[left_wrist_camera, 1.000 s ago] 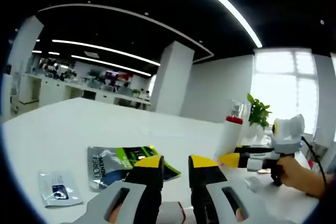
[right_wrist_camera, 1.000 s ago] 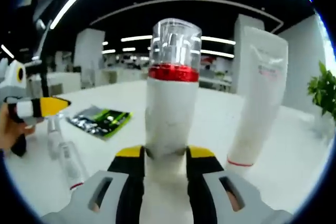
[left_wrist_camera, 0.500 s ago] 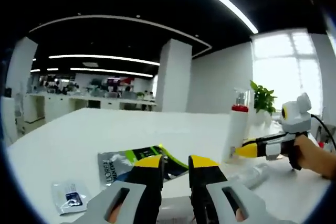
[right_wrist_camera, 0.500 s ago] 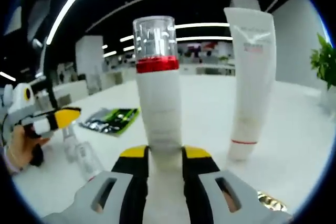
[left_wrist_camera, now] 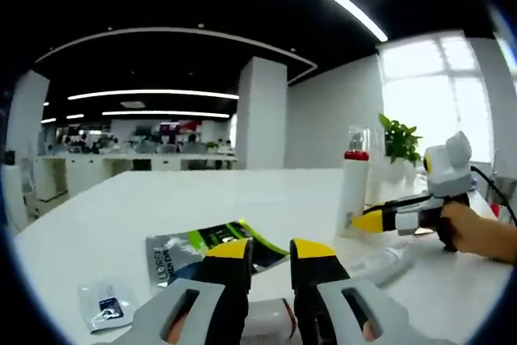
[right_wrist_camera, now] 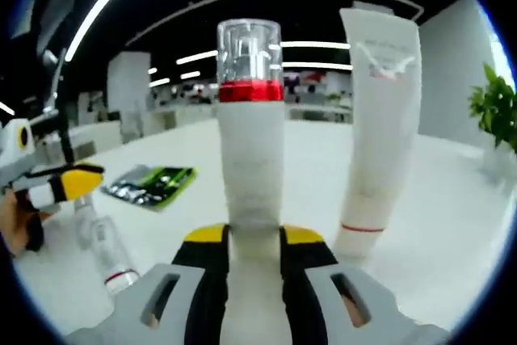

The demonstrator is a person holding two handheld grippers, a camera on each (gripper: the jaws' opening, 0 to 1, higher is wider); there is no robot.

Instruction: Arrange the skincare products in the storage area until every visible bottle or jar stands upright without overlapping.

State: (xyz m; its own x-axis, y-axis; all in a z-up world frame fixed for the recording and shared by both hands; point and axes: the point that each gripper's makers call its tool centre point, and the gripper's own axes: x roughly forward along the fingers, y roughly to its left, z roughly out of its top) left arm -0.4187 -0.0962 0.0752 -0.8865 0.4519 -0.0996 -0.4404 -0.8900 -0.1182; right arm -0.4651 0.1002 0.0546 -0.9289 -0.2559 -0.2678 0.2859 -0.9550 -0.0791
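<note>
— Where does the white pump bottle [right_wrist_camera: 251, 167] stand at present?

— Upright on the white worktop [right_wrist_camera: 452, 224], its clear cap and red collar at the top. In the right gripper view the right gripper [right_wrist_camera: 252, 241] has its yellow-tipped fingers [right_wrist_camera: 203, 240] clenched on the bottle's lower body, one on each side.

— And beside it?

— A tall white tube [right_wrist_camera: 373, 127] stands on its cap just to the bottle's right, apart from it. A clear bottle [right_wrist_camera: 105, 248] lies on its side to the left, near a green and silver sachet [right_wrist_camera: 151, 184] lying flat farther back.

— What of the left gripper [left_wrist_camera: 270, 258]?

— In the left gripper view its fingers [left_wrist_camera: 229, 258] stand a little apart above a small white item with a red band [left_wrist_camera: 269, 317] low between them; whether they grip it, I cannot tell. Ahead lie the sachet and a small foil packet [left_wrist_camera: 102, 306].
</note>
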